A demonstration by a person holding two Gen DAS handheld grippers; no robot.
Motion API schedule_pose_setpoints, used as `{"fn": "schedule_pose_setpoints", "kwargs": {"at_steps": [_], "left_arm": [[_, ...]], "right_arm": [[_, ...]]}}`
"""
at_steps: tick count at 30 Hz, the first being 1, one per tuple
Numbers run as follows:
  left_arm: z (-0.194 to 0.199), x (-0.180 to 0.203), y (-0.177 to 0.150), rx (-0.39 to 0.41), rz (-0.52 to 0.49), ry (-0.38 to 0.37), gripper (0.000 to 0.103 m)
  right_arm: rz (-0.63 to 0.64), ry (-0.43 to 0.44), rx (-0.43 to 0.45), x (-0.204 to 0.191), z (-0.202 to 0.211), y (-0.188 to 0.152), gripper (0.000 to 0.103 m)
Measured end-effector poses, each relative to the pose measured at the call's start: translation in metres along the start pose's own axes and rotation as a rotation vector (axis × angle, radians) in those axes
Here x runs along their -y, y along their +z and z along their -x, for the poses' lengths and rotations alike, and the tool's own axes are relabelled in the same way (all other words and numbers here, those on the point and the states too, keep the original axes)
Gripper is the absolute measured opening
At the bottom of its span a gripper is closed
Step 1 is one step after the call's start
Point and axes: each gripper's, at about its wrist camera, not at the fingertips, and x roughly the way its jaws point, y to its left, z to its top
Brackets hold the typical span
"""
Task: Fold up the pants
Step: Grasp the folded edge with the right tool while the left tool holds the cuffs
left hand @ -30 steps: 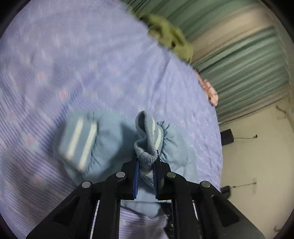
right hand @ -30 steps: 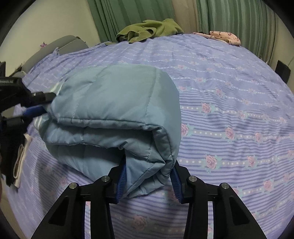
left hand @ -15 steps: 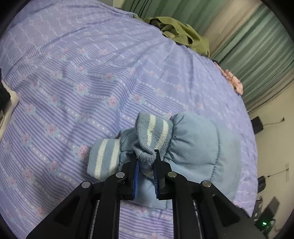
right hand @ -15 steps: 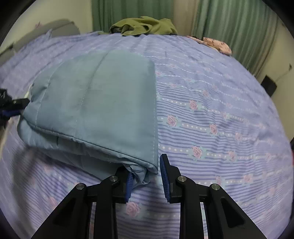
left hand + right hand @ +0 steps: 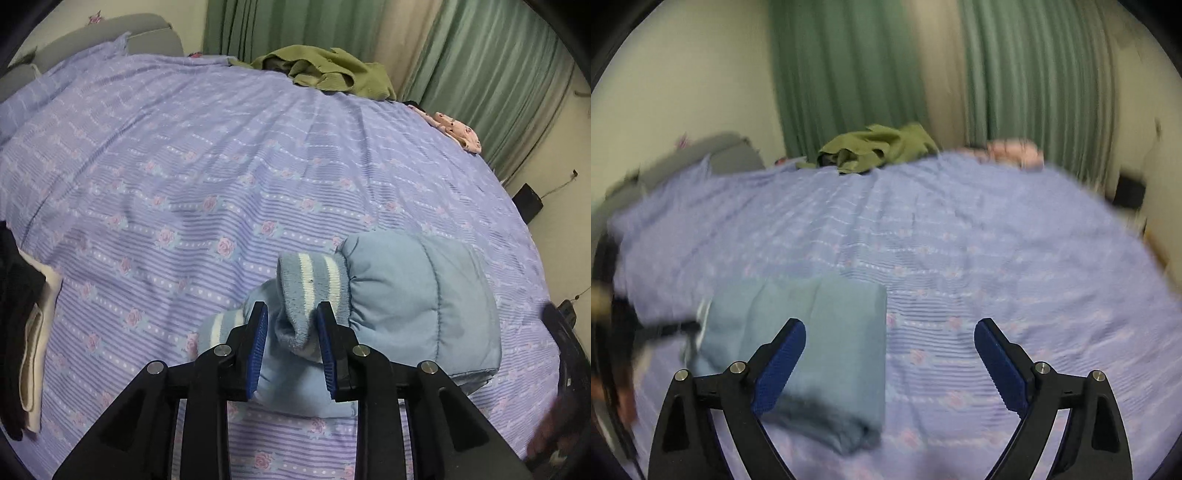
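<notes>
The light blue padded pants (image 5: pixel 417 299) lie folded in a thick bundle on the purple flowered bedspread (image 5: pixel 221 166). Their striped knit cuff (image 5: pixel 314 277) stands up between the fingers of my left gripper (image 5: pixel 291 332), whose jaws have parted and stand just beside the cuff. A second striped cuff (image 5: pixel 218 328) lies lower left. In the blurred right wrist view the folded pants (image 5: pixel 820 343) lie flat at lower left. My right gripper (image 5: pixel 890 354) is wide open and empty, raised above and back from the pants.
A green garment (image 5: pixel 325 70) and a pink floral cloth (image 5: pixel 458 129) lie at the far edge of the bed by green curtains (image 5: pixel 849 74). Dark and cream clothing (image 5: pixel 22 325) sits at the bed's left edge. A grey headboard (image 5: pixel 110 40) is far left.
My left gripper's jaws have opened off the striped cuff. My right gripper let go of the folded edge, opened wide and pulled back and up; the pants now rest on the bed.
</notes>
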Motion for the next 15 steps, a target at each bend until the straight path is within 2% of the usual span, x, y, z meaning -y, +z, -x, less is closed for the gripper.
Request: {"fn": "schedule_pose_setpoints", "kwargs": {"at_steps": [3,5,8,11,15], "left_arm": [[0.015,-0.002,-0.001,0.03,0.025,-0.002,0.031],[0.031,-0.002,-0.004,0.075,0.041,-0.013,0.05],[0.043,0.003,-0.01,0.095,0.022,-0.031,0.062],[0.042,0.003,-0.019,0.07,0.036,-0.064,0.07],[0.026,-0.007,-0.035,0.003,0.152,-0.099,0.074]], "right_arm": [[-0.156,0.079,-0.127,0.025,-0.046,-0.002,0.092],[-0.193,0.115,-0.174,0.028,-0.06,-0.01,0.089],[-0.174,0.147,-0.203,0.018,-0.069,-0.026,0.088],[-0.193,0.2,-0.229,0.011,-0.074,-0.038,0.087],[-0.199,0.235,-0.262,0.002,-0.082,-0.048,0.082]]}}
